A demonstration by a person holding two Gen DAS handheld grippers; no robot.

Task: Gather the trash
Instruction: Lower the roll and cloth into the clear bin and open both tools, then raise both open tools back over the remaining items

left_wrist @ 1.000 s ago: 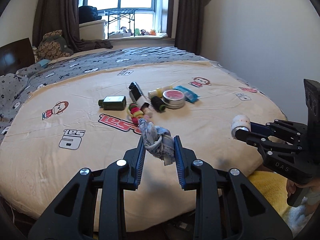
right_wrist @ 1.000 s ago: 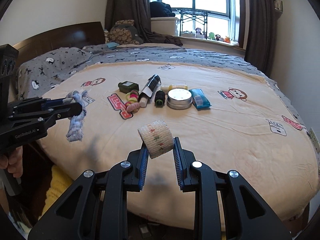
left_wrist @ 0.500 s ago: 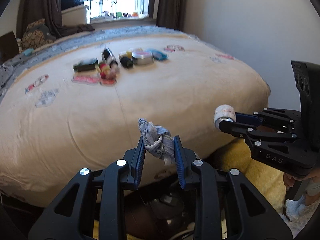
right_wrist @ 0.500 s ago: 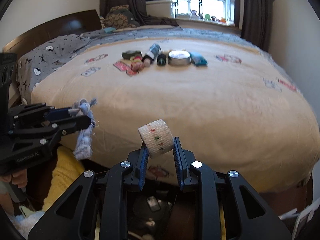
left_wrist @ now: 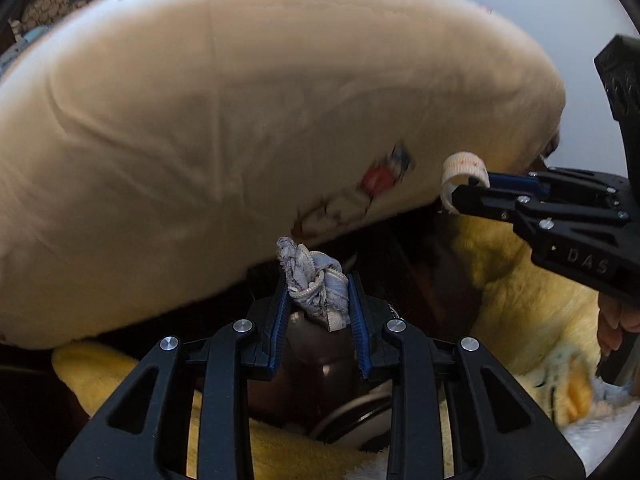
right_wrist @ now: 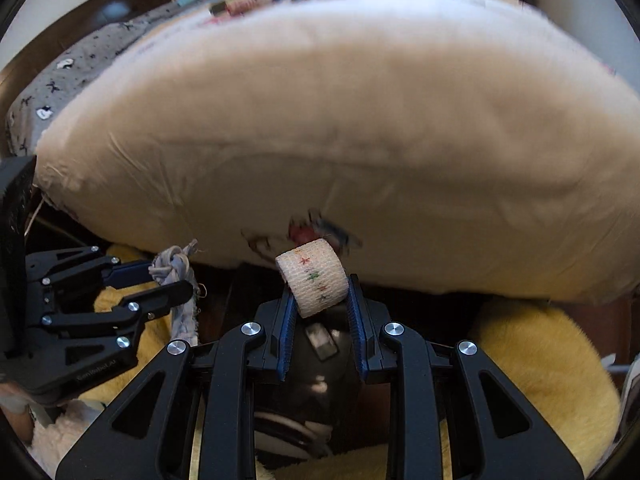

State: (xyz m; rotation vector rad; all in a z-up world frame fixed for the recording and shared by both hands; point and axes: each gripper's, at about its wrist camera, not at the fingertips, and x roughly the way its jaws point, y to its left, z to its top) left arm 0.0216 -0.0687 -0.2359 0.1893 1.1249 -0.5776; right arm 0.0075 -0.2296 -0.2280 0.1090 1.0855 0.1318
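My left gripper is shut on a knotted grey rag, held low in front of the bed's edge. It also shows in the right wrist view, at the left. My right gripper is shut on a white bandage roll with small coloured stars. That roll also shows in the left wrist view, at the right. Below both grippers sits a dark bin with a black bag, partly hidden by the fingers.
The cream bedspread fills the upper part of both views and hangs over the bed's edge. Yellow fluffy fabric lies on both sides of the bin. Small items remain far back on the bed.
Both grippers have dropped from above the bed to below its edge, tilting down toward the floor, each still holding its item. The dark bin has come into view beneath them.
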